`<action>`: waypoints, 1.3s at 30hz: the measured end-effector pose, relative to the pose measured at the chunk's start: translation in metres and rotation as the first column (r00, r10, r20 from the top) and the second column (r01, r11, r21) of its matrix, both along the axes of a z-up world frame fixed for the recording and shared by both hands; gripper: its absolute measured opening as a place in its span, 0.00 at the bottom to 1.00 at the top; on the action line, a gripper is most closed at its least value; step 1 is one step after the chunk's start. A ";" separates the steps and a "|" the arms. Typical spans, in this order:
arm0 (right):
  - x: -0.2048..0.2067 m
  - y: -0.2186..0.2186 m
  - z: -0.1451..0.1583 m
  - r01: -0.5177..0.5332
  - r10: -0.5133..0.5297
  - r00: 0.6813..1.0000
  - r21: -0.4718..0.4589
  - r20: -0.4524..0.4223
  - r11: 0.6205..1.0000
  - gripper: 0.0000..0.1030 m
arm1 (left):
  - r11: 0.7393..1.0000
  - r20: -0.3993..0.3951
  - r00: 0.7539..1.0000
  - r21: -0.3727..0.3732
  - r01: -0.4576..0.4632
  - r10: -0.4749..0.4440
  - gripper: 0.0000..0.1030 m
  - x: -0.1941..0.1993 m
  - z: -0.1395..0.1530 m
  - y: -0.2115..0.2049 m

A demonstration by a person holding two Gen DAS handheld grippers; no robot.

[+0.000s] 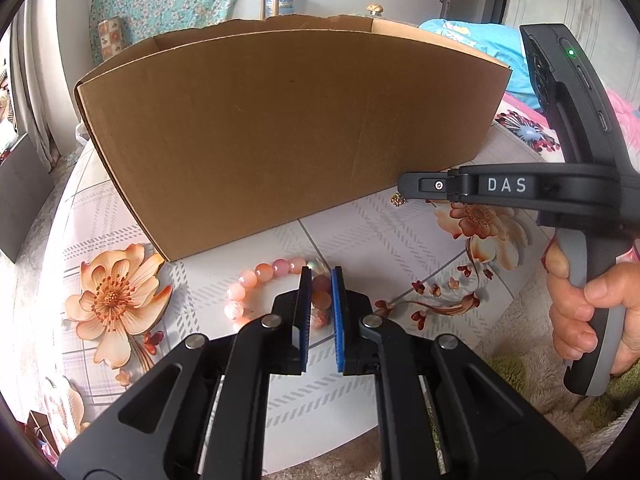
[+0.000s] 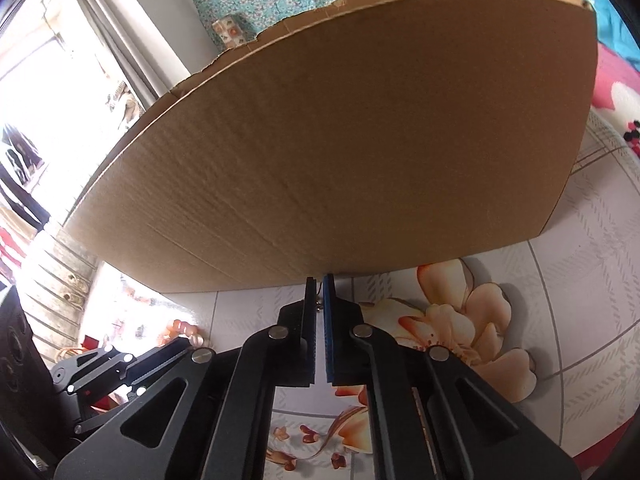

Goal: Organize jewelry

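A bracelet of pink and orange beads (image 1: pixel 256 276) lies on the flowered tabletop in front of a brown cardboard box (image 1: pixel 280 140). My left gripper (image 1: pixel 322 274) is shut on the bracelet's right side, with beads showing between its blue pads. At the right of the left wrist view, my right gripper (image 1: pixel 402 189) points at the box's lower right corner with a small gold jewel (image 1: pixel 398 199) at its tip. In the right wrist view my right gripper (image 2: pixel 319 278) is shut, a thin bit of the gold jewel (image 2: pixel 319 300) showing between the pads, right against the box wall (image 2: pixel 340 140).
The box is open-topped and tall, filling the back of the table (image 1: pixel 380 240). A hand (image 1: pixel 580 320) holds the right gripper's handle at the right edge. A fluffy cloth (image 1: pixel 520 380) lies at the table's near right. Bedding and a window lie beyond.
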State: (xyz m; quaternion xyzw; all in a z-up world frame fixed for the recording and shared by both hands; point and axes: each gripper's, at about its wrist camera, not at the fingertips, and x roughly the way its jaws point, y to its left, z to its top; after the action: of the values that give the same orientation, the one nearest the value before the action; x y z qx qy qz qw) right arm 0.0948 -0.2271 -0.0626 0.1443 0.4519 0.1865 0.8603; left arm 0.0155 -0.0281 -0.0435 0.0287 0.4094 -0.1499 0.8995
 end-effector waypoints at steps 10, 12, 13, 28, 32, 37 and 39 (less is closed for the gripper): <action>-0.006 -0.023 0.019 0.025 -0.027 1.000 0.114 0.010 0.993 0.02 | 1.000 0.001 1.000 0.006 -0.002 0.002 0.09 0.000 0.000 0.000; -0.004 -0.022 0.017 0.014 -0.014 1.000 0.097 -0.008 0.995 0.04 | 1.000 0.000 1.000 0.007 -0.004 0.004 0.09 0.000 0.000 -0.001; -0.005 -0.019 0.018 0.017 -0.017 1.000 0.061 0.000 0.998 0.05 | 1.000 0.000 1.000 0.008 -0.005 0.005 0.09 0.000 0.000 -0.002; -0.005 0.024 0.018 0.041 -0.035 0.999 -0.156 0.041 0.987 0.19 | 1.000 0.002 1.000 0.007 -0.010 0.010 0.09 0.001 -0.001 -0.003; -0.025 0.041 0.019 0.060 -0.041 0.996 -0.254 0.082 0.965 0.11 | 1.000 0.003 1.000 0.004 -0.010 0.010 0.09 0.001 -0.001 -0.004; -0.024 0.056 0.017 0.056 -0.036 0.996 -0.254 0.079 0.966 0.03 | 1.000 0.004 1.000 0.000 -0.010 0.010 0.09 0.000 -0.001 -0.003; -0.022 0.050 0.016 0.046 -0.036 0.998 -0.198 0.056 0.979 0.02 | 1.000 0.004 1.000 0.000 -0.009 0.009 0.09 -0.001 -0.001 -0.002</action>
State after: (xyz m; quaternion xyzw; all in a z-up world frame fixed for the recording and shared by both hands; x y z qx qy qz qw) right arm 0.0727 -0.1770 -0.0470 0.0619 0.4425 0.1265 0.8856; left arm 0.0150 -0.0305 -0.0448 0.0272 0.4075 -0.1460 0.9010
